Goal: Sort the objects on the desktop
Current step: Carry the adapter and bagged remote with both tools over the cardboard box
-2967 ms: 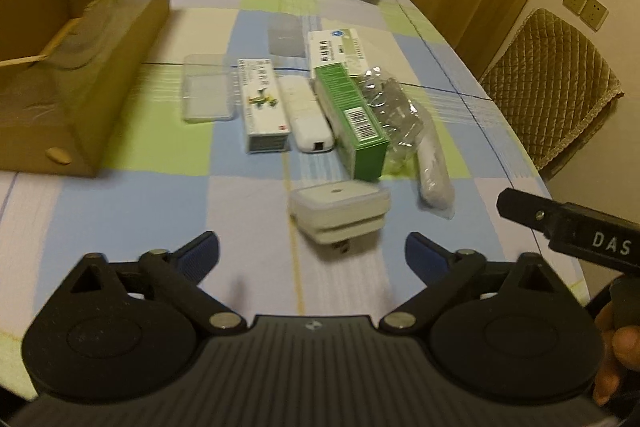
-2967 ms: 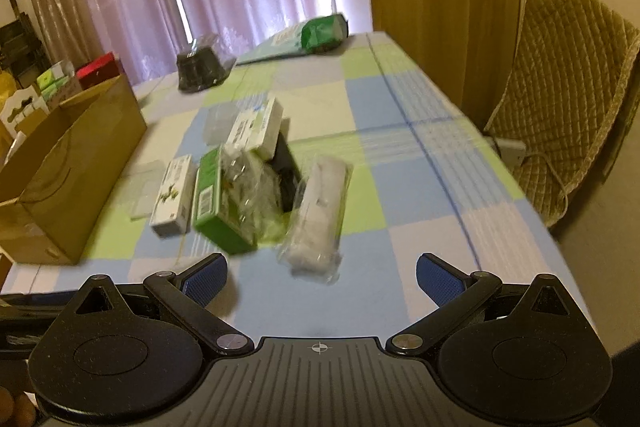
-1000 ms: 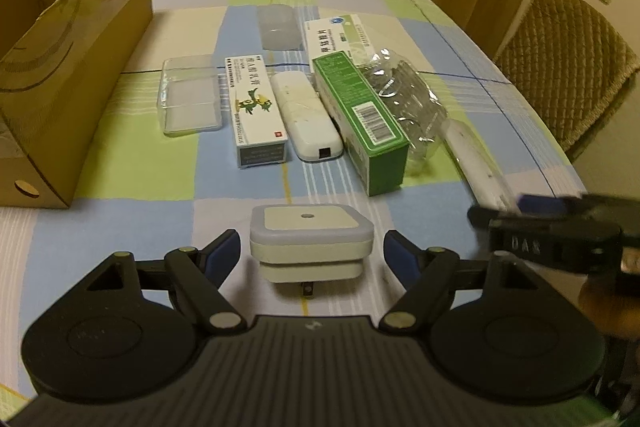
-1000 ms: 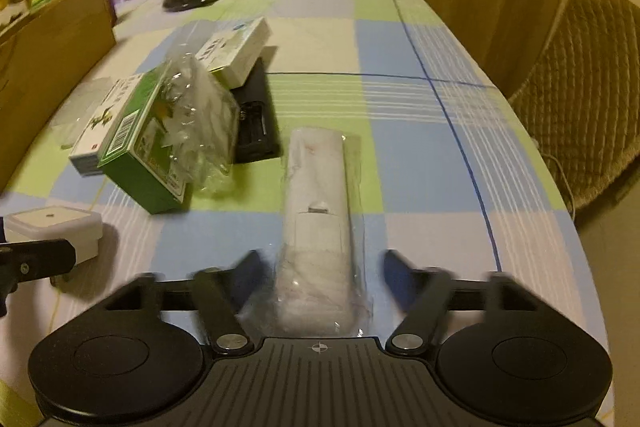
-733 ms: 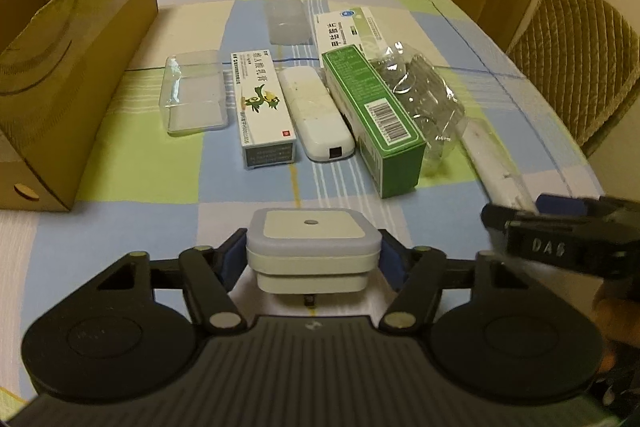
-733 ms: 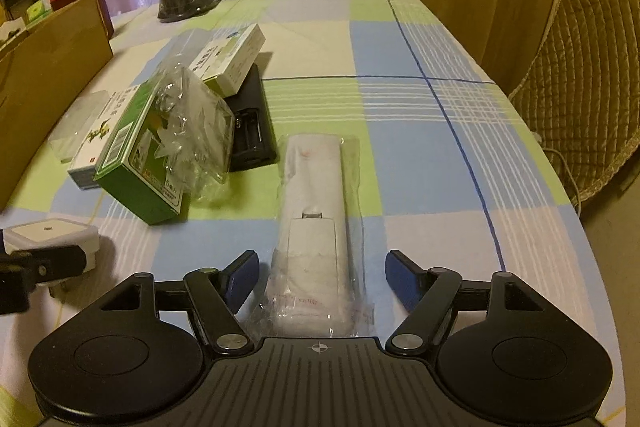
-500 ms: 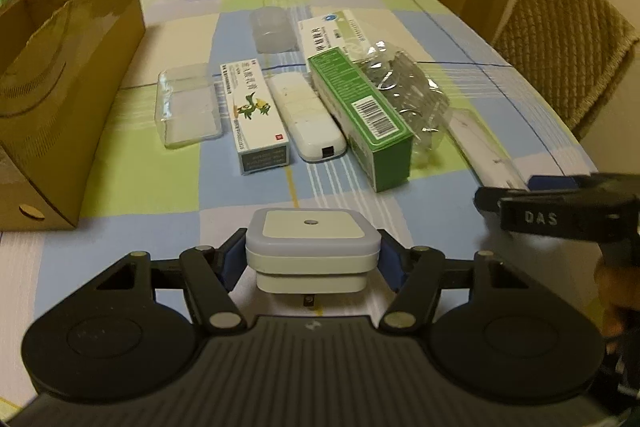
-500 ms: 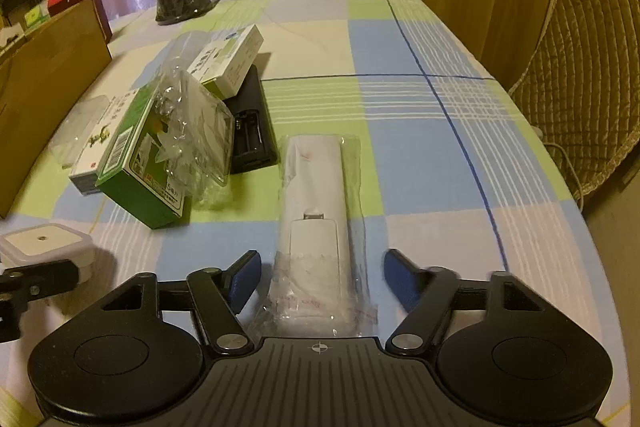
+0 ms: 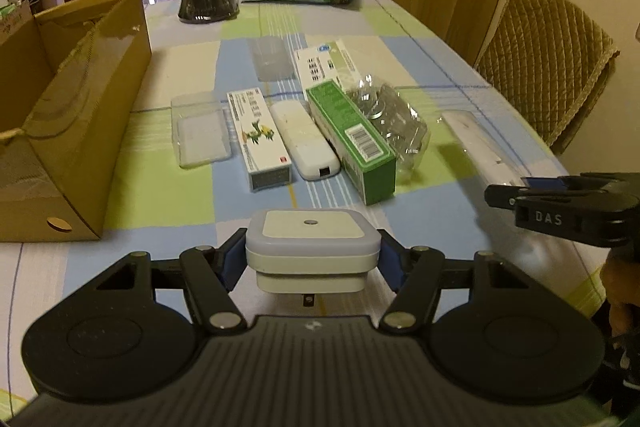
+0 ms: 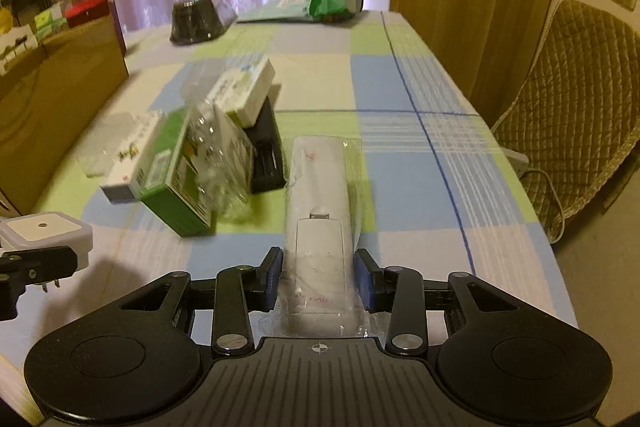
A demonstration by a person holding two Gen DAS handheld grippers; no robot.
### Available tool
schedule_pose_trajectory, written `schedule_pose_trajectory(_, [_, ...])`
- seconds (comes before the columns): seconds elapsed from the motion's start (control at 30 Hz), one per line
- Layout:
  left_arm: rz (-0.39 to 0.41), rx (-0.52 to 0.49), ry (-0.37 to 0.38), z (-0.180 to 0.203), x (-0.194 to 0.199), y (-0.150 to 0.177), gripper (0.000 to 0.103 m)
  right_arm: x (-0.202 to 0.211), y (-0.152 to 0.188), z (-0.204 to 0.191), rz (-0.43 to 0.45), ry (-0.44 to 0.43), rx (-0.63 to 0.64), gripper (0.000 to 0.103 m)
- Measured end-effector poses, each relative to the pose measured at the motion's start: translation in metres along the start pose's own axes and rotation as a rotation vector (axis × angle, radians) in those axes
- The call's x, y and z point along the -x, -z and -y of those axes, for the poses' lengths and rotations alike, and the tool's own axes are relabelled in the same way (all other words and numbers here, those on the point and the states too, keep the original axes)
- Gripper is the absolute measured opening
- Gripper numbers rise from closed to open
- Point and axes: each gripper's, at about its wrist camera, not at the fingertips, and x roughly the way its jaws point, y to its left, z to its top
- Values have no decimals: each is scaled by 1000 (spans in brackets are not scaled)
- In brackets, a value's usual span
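White square plug adapter [image 9: 312, 245] clamped in left gripper [image 9: 312, 261]; right gripper [image 10: 319, 277] pinches bagged white remote [image 10: 318, 203]

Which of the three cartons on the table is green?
The green carton, the one with the barcode label, lying against the crumpled clear plastic. The other two, and, are mostly white.

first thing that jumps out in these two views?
Both grippers are loaded: the left hand-held gripper is clamped on a white plug-in adapter, and the right hand-held gripper on a plastic-bagged white remote. Beyond them, boxes cluster mid-table, led by a green carton.
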Motion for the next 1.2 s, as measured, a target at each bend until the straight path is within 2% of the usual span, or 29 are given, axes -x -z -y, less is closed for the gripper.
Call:
schedule_pose_trajectory(0.5, [124, 40, -54, -39, 63, -16, 62, 54, -34, -53, 109, -78, 47, 37])
schedule_pose_trajectory(0.9, [202, 62, -110, -83, 98, -35, 62, 58, -63, -117, 156, -172, 147, 37])
schedule_pose_trajectory(1.2, [234, 97, -142, -112, 117, -37, 62, 57, -77, -151, 173, -225, 194, 37])
